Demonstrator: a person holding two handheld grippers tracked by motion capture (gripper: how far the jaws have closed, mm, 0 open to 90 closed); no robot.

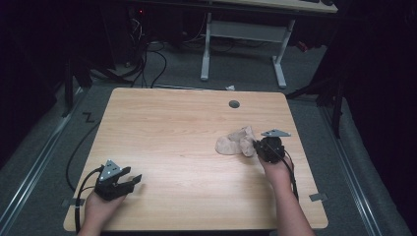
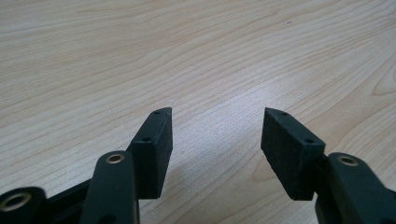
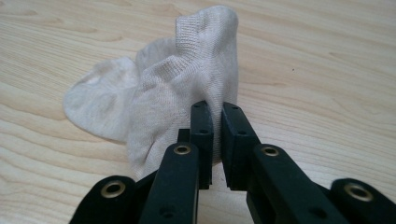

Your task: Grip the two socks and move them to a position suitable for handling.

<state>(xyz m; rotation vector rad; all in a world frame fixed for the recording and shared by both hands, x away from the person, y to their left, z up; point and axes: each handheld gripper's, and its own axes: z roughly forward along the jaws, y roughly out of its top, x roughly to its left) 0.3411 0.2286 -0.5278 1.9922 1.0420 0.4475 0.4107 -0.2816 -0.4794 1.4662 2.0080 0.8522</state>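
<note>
A beige sock lies crumpled on the right half of the wooden table. My right gripper is shut on the sock's near edge. In the right gripper view the two black jaws pinch a fold of the sock, and the knit cloth bunches upward beyond my right gripper. My left gripper rests near the table's front left corner, held in a hand. In the left gripper view my left gripper stands open over bare wood, nothing between its pads.
A round grey cable hole sits near the table's far edge. Beyond the table stand a white desk frame and loose cables on the grey floor. Grey tape tabs mark the front corners.
</note>
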